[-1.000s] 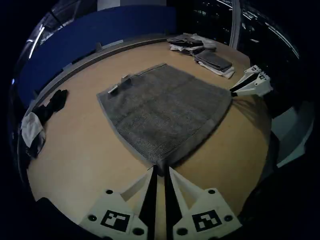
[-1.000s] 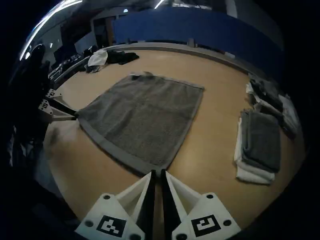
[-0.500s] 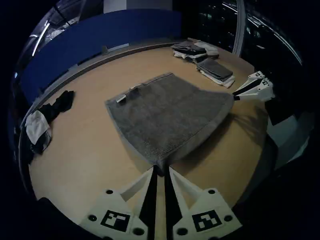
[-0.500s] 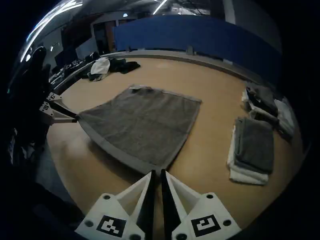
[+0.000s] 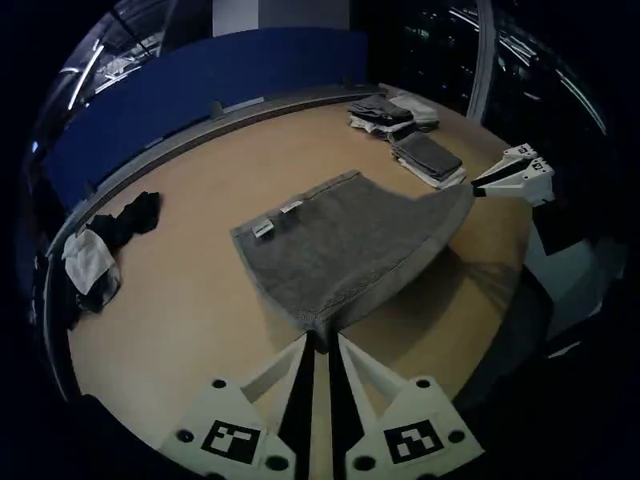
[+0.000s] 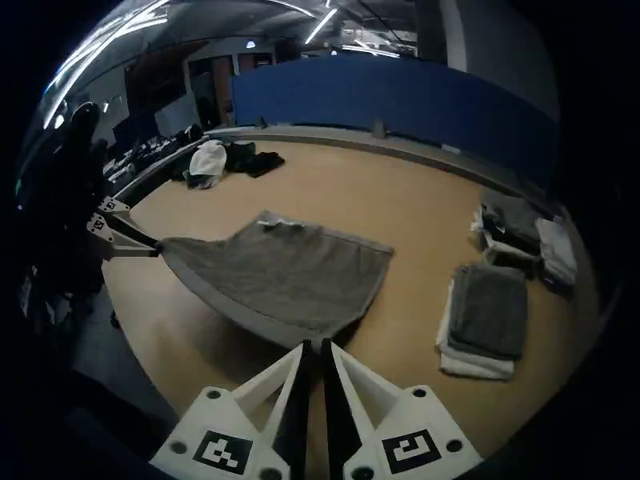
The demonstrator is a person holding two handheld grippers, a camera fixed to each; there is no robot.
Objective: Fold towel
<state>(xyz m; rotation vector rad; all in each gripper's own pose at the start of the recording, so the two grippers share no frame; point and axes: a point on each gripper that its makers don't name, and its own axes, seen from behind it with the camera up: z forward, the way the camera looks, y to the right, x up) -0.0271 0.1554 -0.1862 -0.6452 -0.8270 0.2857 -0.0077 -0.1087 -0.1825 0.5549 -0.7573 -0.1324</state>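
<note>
Over the surface (image 5: 184, 264), the grey towel (image 5: 344, 240) has its near edge up and its far edge flat. The left hand-held gripper (image 5: 320, 340) and right hand-held gripper (image 6: 314, 344) each pinch a corner. Blue partition (image 5: 200, 80) behind, room beyond too dark.

One near corner of the grey towel (image 6: 288, 276) is pinched by the right gripper (image 6: 314, 346), the other by the left gripper (image 6: 156, 246). Folded towels (image 6: 486, 320) are stacked to the towel's right.
</note>
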